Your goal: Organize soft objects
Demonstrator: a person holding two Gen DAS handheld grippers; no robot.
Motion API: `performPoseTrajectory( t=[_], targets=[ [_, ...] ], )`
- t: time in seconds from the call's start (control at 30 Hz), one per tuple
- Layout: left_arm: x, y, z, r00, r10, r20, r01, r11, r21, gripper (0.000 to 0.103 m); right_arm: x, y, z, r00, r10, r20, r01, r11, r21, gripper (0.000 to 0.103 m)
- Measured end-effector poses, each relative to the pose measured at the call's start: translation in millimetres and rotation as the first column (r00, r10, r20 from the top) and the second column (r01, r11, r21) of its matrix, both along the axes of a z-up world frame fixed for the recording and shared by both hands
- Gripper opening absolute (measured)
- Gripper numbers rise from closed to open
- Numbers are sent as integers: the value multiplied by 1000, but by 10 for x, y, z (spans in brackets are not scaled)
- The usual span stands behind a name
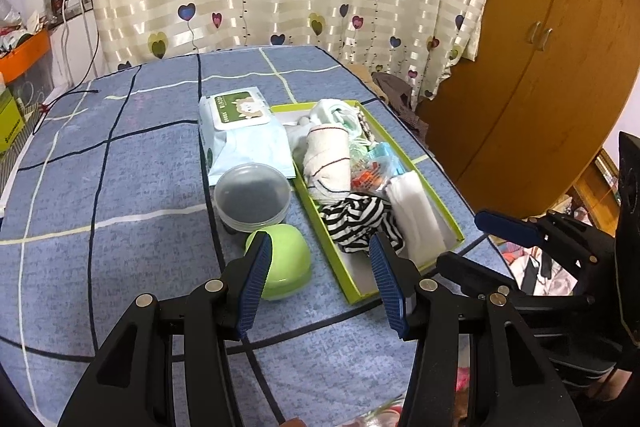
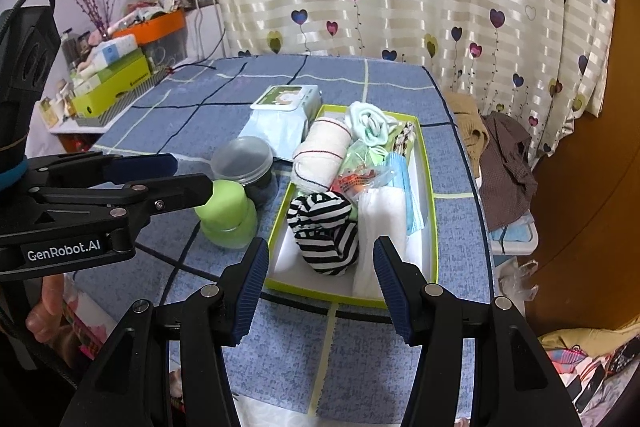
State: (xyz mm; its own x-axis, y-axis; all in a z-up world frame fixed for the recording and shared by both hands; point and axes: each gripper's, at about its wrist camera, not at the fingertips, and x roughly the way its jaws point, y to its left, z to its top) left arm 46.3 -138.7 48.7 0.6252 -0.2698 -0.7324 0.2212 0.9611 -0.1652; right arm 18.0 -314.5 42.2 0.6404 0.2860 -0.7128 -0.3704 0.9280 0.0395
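Observation:
A lime-green tray (image 1: 343, 281) (image 2: 434, 227) lies on the blue plaid table and holds soft things. A black-and-white striped cloth (image 1: 356, 219) (image 2: 324, 227) sits at its near end beside a folded white cloth (image 1: 416, 215) (image 2: 380, 219). Behind them lie a rolled white towel (image 1: 326, 159) (image 2: 320, 151), a blue mask pack (image 1: 390, 155) (image 2: 400, 171) and a pale green cloth (image 1: 332, 111) (image 2: 368, 123). My left gripper (image 1: 320, 247) (image 2: 192, 173) hovers open over the tray's near left corner. My right gripper (image 2: 320, 251) (image 1: 472, 247) is open and empty before the tray's near end.
Left of the tray stand a green round case (image 1: 286, 267) (image 2: 228, 215), a clear lidded tub (image 1: 252, 195) (image 2: 242, 159) and a wet-wipes pack (image 1: 244, 131) (image 2: 280, 119). Clothes (image 2: 504, 163) hang past the table's right edge. A wooden wardrobe (image 1: 540, 67) stands at right, boxes (image 2: 116, 83) at left.

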Motion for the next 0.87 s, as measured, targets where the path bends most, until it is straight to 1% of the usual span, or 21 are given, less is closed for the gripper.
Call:
performPoseTrajectory(
  t=[0.4, 0.87],
  targets=[
    [28, -35, -36, 1000, -4, -1, 4, 1000, 30, 52, 18, 32, -69, 1000, 4, -12, -4, 1000, -9, 54],
    [35, -54, -37, 1000, -4, 5, 4, 1000, 27, 52, 34, 35, -74, 1000, 5, -15, -5, 1000, -9, 55]
  ],
)
